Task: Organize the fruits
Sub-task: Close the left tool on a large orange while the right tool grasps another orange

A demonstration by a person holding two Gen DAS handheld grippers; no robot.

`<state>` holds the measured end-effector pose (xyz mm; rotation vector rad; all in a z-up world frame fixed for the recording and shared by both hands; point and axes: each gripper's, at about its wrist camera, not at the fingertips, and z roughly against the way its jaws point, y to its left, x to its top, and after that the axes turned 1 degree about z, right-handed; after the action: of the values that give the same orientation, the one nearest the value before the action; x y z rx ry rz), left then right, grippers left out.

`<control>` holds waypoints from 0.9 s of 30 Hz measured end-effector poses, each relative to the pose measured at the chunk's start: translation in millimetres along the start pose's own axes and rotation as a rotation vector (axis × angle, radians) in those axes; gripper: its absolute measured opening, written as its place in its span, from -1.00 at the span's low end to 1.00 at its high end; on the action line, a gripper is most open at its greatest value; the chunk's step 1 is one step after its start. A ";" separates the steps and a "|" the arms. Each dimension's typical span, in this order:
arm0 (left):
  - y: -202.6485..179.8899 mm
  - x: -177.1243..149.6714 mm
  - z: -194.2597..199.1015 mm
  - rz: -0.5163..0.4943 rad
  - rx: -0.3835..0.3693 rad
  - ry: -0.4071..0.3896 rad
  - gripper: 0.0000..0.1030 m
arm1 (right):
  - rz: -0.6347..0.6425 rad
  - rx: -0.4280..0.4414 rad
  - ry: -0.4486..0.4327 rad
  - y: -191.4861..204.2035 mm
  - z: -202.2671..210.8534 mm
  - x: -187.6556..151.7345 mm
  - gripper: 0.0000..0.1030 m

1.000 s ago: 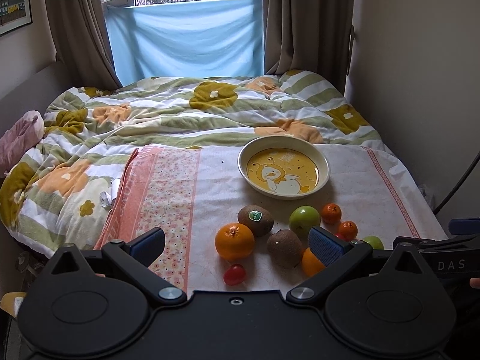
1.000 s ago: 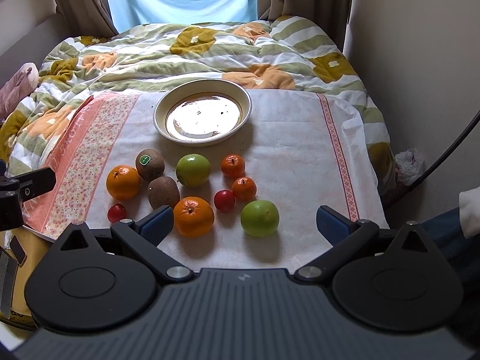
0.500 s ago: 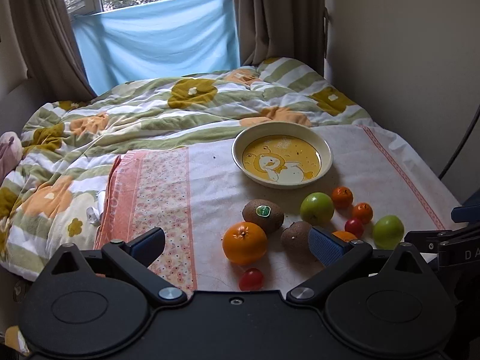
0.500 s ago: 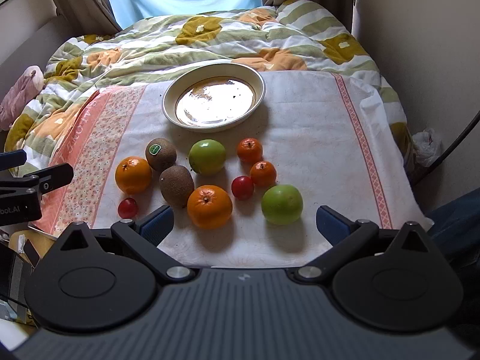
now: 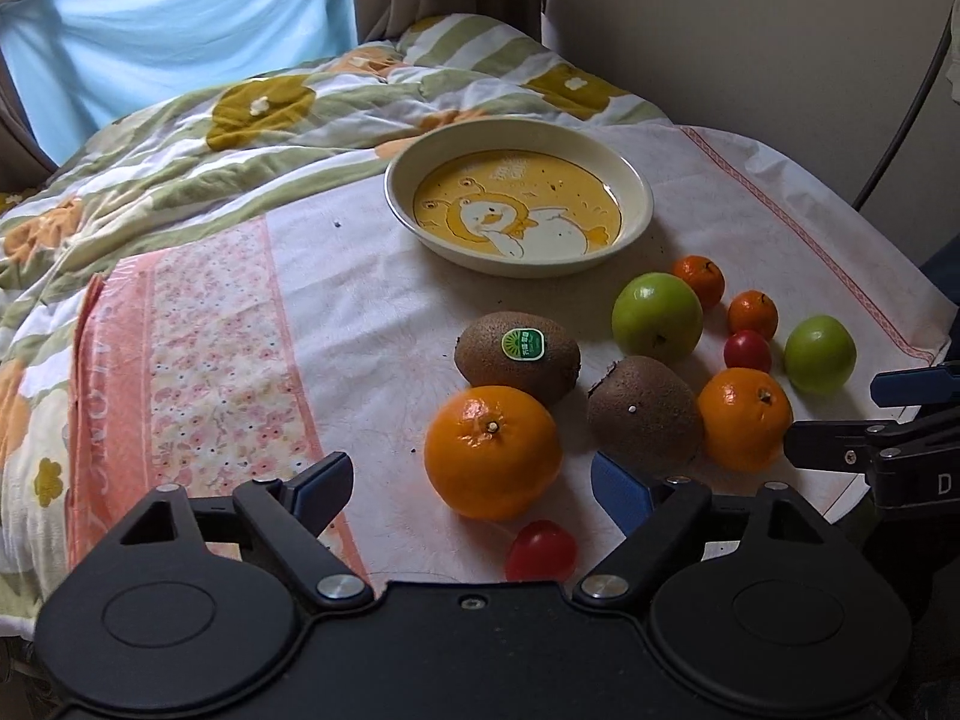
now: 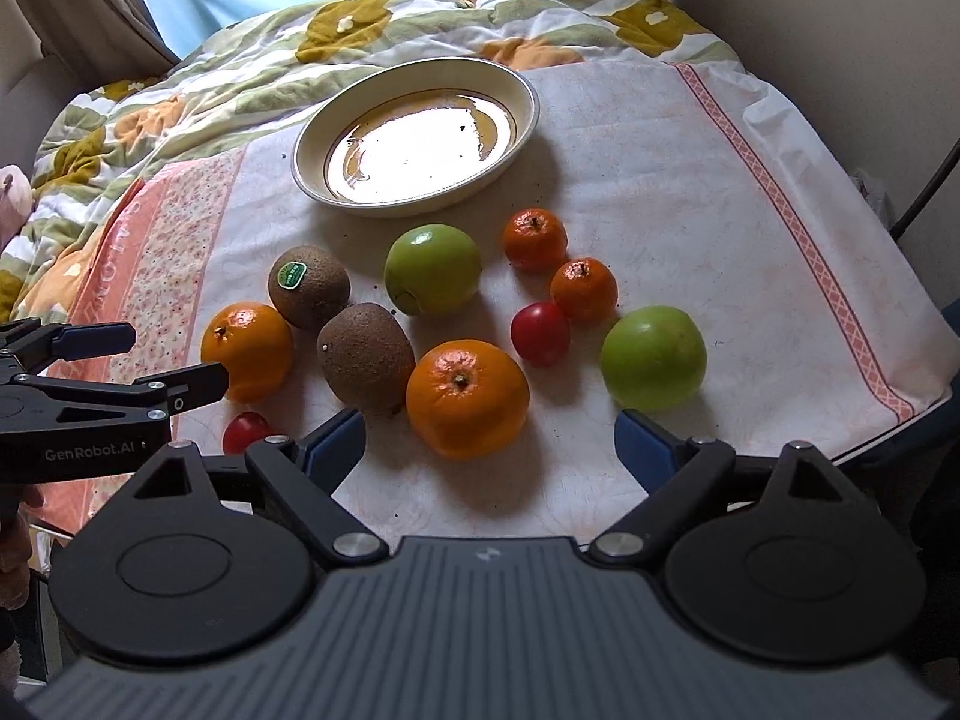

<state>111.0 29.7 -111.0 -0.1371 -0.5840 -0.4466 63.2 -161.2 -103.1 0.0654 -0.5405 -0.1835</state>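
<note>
Fruit lies on a white cloth in front of a cream bowl (image 5: 519, 198) with a yellow duck picture, also in the right wrist view (image 6: 414, 138). My left gripper (image 5: 474, 483) is open, its jaws either side of a large orange (image 5: 492, 450), with a small red tomato (image 5: 542, 549) just below. My right gripper (image 6: 489, 441) is open and low over a second large orange (image 6: 467, 396). Two kiwis (image 6: 309, 285) (image 6: 366, 357), two green apples (image 6: 432, 269) (image 6: 653, 358), two small mandarins (image 6: 535, 240) (image 6: 584, 290) and a red tomato (image 6: 540, 333) lie around.
The cloth has a pink flowered band (image 5: 198, 348) on the left and covers a surface against a bed with a flowered quilt (image 5: 252, 114). A wall (image 5: 750, 30) and a dark cable (image 5: 900, 102) stand at the right. The cloth's near edge (image 6: 888, 414) drops off.
Both grippers have moved forward and lower toward the fruit, which now looks larger. The left gripper's jaws now flank the left orange. Nothing was taken hold of.
</note>
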 end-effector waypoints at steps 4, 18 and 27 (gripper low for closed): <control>4.3 0.8 -21.8 -0.026 -0.040 0.036 0.55 | -0.014 -0.028 0.019 5.2 -18.8 0.6 0.95; 6.7 6.7 -51.3 -0.069 -0.106 0.089 0.31 | -0.030 -0.063 0.070 11.5 -46.4 2.1 0.71; 8.0 5.3 -49.8 -0.070 -0.110 0.094 0.30 | 0.016 -0.065 0.089 20.4 -51.9 6.2 0.50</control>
<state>143.5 22.4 -149.2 -0.2006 -0.4733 -0.5504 98.4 -141.7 -142.2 0.0062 -0.4460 -0.1811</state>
